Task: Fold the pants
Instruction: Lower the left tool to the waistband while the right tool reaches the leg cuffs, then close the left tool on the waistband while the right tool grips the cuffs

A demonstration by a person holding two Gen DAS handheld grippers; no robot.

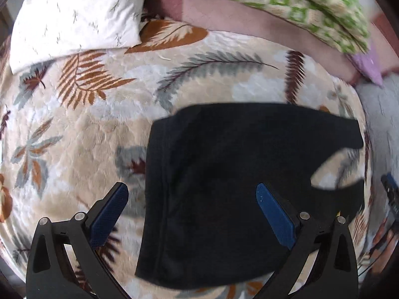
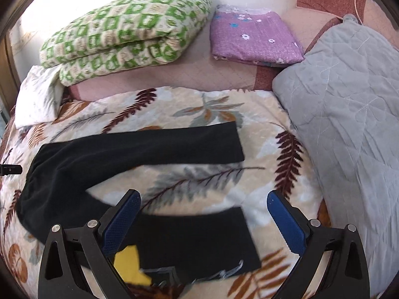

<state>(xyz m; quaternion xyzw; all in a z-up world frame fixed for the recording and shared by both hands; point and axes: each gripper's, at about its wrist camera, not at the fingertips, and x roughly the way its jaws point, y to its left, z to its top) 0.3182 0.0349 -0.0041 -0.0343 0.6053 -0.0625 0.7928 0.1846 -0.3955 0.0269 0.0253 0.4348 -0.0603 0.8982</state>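
Pants (image 2: pixel 119 157), black, lie flat on the leaf-patterned blanket (image 2: pixel 261 129), waist at the left, the two legs spread toward the right, one far and one near. The left gripper (image 1: pixel 192 209) hangs above the waist end, fingers wide apart, holding nothing. The right gripper (image 2: pixel 203 220) hovers over the near leg, also spread wide. A yellow patch (image 2: pixel 128 266), possibly a label, shows near the near leg.

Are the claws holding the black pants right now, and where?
No, nothing is held. The left claw and right claw are both open above the black fabric pants, which lie flat.
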